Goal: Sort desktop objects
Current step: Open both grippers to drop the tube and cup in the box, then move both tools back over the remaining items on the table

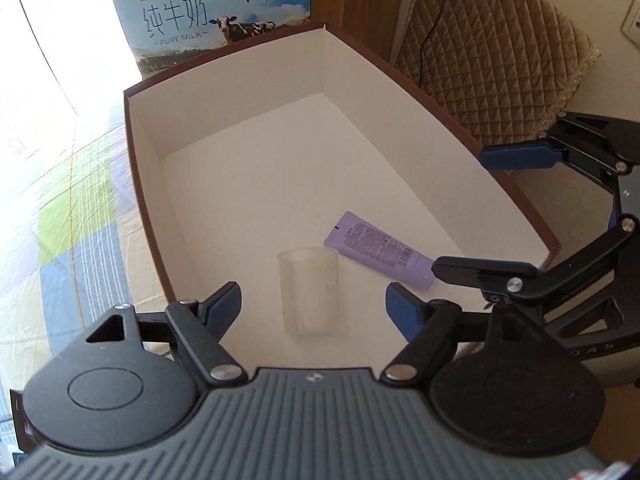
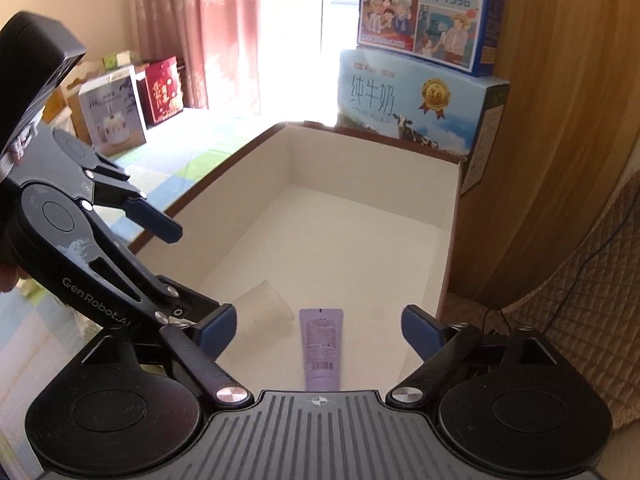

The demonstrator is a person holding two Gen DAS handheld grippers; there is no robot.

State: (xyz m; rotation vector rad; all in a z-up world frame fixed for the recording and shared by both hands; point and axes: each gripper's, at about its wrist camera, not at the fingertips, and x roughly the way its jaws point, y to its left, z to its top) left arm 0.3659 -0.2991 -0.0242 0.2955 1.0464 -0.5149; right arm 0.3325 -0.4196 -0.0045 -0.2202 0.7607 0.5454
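Note:
A brown box with a white inside [image 1: 240, 128] holds a translucent plastic cup [image 1: 310, 292] lying on its side and a purple tube [image 1: 380, 254]. My left gripper [image 1: 312, 306] is open above the box's near end, with the cup between its fingers, not touched. My right gripper [image 2: 318, 330] is open over the same end, with the purple tube [image 2: 322, 346] lying between its fingers and the cup [image 2: 262, 308] just left. Each gripper shows in the other's view: the right one [image 1: 480, 216] and the left one [image 2: 200, 280].
Blue milk cartons [image 2: 416, 96] stand stacked behind the box [image 2: 450, 240]. A quilted tan chair cushion [image 1: 492, 52] is to the right. A checked cloth [image 1: 72, 240] covers the table left of the box. Gift boxes [image 2: 132, 104] stand far left by the curtain.

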